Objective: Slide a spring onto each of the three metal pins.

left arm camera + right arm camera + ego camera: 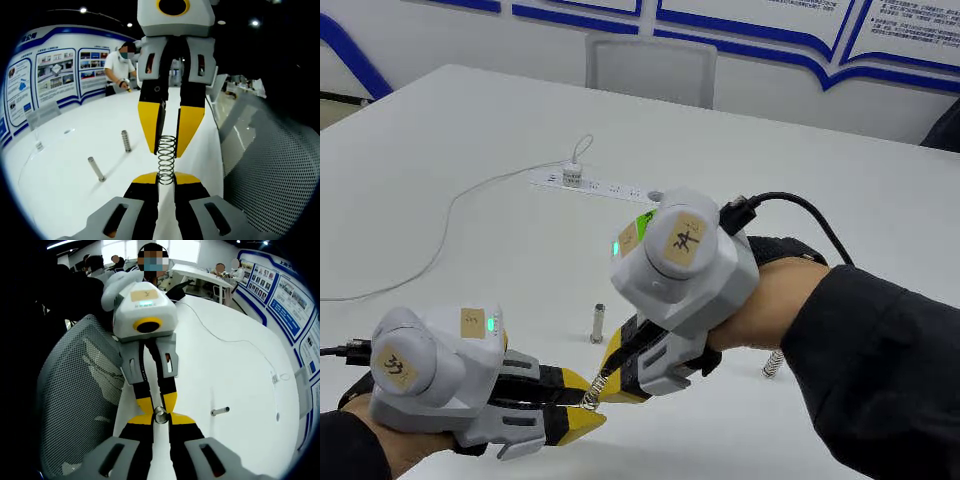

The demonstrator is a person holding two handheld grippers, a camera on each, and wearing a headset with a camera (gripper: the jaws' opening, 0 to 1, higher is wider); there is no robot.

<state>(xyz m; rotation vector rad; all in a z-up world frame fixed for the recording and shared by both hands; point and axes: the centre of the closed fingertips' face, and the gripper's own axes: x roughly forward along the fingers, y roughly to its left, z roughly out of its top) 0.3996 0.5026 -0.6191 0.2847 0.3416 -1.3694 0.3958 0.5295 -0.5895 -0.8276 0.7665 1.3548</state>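
Holding one spring (166, 157) end to end between both claws, above the surface (470, 130).
Clenched with the left claw (166, 181) on one end and with the right claw (160, 421) on the other. Seems light, springy, easy to bend or to shoot away, so better to pinch gently at the end coils. Leaves a pin (597, 323) standing just behind and a second spring (773, 362) lying further right.

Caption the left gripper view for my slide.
Left gripper and right gripper hold one spring between their tips; two pins stand on the table.
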